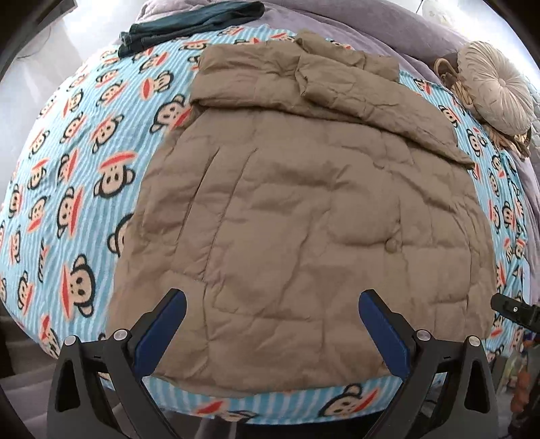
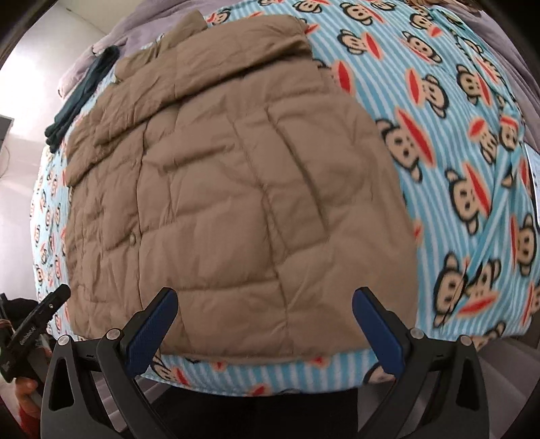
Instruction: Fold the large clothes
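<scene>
A tan quilted puffer jacket (image 1: 297,216) lies spread flat on a bed covered with a blue-and-white striped fleece blanket printed with monkey faces (image 1: 67,175). Its sleeves look already folded across the upper body, which leaves a roughly rectangular block with the hem nearest the cameras, probably so the bottom can be lifted and doubled toward the collar.

The left claw (image 1: 271,324) hovers above the hem on the jacket's left half, its blue-padded fingers (image 1: 162,334) apart and holding nothing. The right claw (image 2: 265,322) hangs over the hem on the right half, likewise spread wide and empty. Placed side by side along the near edge, they seem set to pinch the hem at two points and keep the fold even.

Around the jacket, a dark teal folded garment (image 1: 189,25) lies at the far side of the bed, well apart from it. A round beige pleated cushion (image 1: 492,84) rests at the far right edge beside something woven, and a lilac quilt (image 1: 388,23) is bunched beyond the blanket. None of these lies in the fold's path; the likelier nuisance is the jacket's puffy, slippery filling springing back.
</scene>
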Demonstrator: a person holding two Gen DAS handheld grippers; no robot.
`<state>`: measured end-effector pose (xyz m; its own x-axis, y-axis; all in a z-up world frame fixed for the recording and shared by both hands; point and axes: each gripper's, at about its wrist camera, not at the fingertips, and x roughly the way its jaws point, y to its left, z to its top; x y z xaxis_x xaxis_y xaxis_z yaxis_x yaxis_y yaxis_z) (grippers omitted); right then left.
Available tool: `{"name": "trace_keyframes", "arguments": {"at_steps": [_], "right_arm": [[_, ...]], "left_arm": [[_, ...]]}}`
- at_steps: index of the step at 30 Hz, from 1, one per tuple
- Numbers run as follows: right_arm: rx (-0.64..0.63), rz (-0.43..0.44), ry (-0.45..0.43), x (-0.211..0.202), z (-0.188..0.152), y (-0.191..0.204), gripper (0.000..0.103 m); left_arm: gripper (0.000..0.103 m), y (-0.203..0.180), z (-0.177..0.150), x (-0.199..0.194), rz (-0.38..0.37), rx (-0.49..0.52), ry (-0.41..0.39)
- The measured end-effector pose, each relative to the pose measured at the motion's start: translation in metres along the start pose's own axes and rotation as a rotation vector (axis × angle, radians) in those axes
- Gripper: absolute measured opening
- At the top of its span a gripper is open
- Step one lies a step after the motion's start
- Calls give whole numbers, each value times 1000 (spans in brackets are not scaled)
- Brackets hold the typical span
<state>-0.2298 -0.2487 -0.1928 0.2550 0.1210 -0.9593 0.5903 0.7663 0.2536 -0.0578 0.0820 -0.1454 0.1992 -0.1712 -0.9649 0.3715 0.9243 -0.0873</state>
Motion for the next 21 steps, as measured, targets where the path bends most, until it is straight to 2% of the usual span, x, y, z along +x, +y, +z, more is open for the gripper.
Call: {"name": "trace_keyframes", "arguments": {"at_steps": [6,13,21], "right_arm": [[20,0,-12,1,-22,21,103],[15,-6,-30,0,-31,34,103],[101,34,-41,-2,-43,13,103]], "left_arm": [[102,19,-9,-4,-14,14,-2],[102,36,-18,-6,-36,9,-1],[102,87,-41,4,-196,-88,68]]}}
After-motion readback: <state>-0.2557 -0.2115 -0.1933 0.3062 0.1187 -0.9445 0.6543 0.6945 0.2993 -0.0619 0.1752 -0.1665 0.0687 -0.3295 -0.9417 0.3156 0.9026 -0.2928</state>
